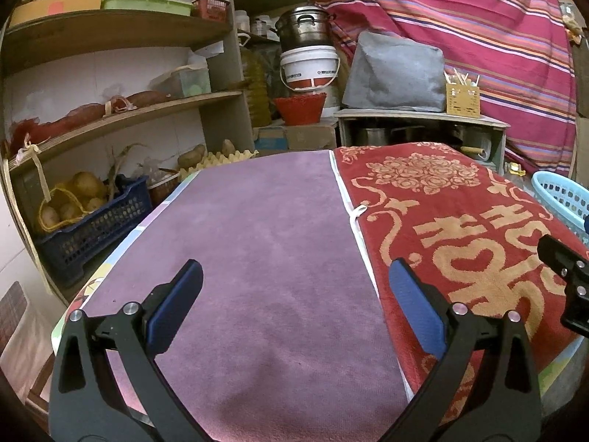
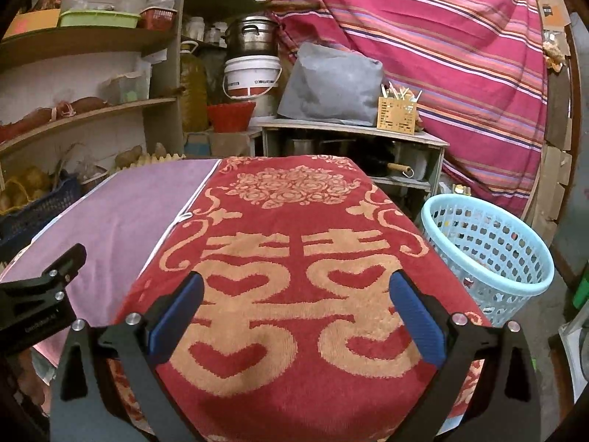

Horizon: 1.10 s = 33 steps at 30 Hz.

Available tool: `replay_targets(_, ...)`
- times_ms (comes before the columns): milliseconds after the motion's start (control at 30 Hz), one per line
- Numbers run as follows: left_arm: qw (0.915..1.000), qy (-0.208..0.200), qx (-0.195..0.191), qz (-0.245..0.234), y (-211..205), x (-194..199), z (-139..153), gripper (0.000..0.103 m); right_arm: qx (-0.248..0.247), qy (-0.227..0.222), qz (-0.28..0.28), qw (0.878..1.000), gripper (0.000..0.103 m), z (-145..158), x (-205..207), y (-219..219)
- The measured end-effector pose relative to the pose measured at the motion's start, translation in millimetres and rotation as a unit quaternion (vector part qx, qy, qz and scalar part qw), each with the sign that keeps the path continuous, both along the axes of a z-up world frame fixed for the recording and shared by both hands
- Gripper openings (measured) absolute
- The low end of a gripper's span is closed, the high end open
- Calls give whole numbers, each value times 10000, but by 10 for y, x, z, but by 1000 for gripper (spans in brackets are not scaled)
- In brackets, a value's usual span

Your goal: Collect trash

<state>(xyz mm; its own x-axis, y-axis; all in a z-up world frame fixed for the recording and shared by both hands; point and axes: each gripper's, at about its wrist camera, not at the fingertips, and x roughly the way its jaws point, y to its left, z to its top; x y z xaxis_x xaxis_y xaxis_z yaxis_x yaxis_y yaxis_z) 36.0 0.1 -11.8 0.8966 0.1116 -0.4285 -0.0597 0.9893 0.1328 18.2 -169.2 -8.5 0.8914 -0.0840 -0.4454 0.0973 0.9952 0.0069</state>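
My left gripper [image 1: 294, 276] is open and empty above a purple towel [image 1: 257, 258] on the table. My right gripper [image 2: 294, 287] is open and empty above a red towel [image 2: 294, 221] with a gold pattern; that towel also shows in the left wrist view [image 1: 460, 213]. A light blue perforated basket [image 2: 489, 250] stands on the floor to the right of the table, with some items inside; its edge shows in the left wrist view [image 1: 563, 195]. No loose trash shows on the towels. Part of the other gripper shows at each view's side.
Wooden shelves [image 1: 110, 110] with food stand at the left, with a dark blue crate of potatoes [image 1: 92, 221] below. A low cabinet [image 2: 349, 140] with a grey bag, a bucket and a pot stands behind the table. A striped cloth [image 2: 441, 55] hangs at the back right.
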Motion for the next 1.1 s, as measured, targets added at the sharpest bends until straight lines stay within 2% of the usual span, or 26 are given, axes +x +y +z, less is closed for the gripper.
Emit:
replay_targets(567,9997,35,-33,-241,-35,-27,9,98,-1,-7,5,10000,98,2,-4,-17)
replay_targets(1100,9997,44,-43,-250,-28,-17,11,98,-21,-26,4,10000,98,9,-4,-48)
